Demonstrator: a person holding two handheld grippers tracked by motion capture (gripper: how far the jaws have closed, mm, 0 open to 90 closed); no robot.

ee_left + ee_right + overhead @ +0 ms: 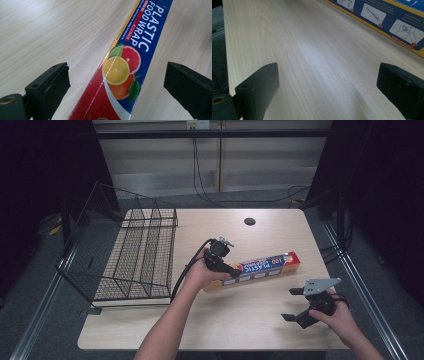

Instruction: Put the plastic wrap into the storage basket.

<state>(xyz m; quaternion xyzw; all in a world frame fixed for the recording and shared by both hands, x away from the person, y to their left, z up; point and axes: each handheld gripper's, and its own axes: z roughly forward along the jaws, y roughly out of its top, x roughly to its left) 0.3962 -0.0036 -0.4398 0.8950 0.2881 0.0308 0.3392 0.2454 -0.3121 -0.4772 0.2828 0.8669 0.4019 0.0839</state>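
The left gripper (117,82) is straddling the plastic wrap box (260,269) mid-table, jaws spread wide, probably lining up a grasp. The right gripper (296,305) is waiting, jaws parted, near the table's (215,325) front-right corner.

left gripper (231,271) jaws open, right gripper (295,304) jaws open

Person: 2 bare forearms, no sleeves in the high view. Left gripper (233,271): black body, small silver fitting on top, thick black cable looping off toward 7 o'clock. Right gripper (292,304): black body, grey 3-cornered plate on top with small dark holes, dark cable at 3 o'clock. Gripper views: each has 2 blocky matte-black jaws, a small round hole in the 9 o'clock jaw, and a brass-coloured ring at 8 o'clock.
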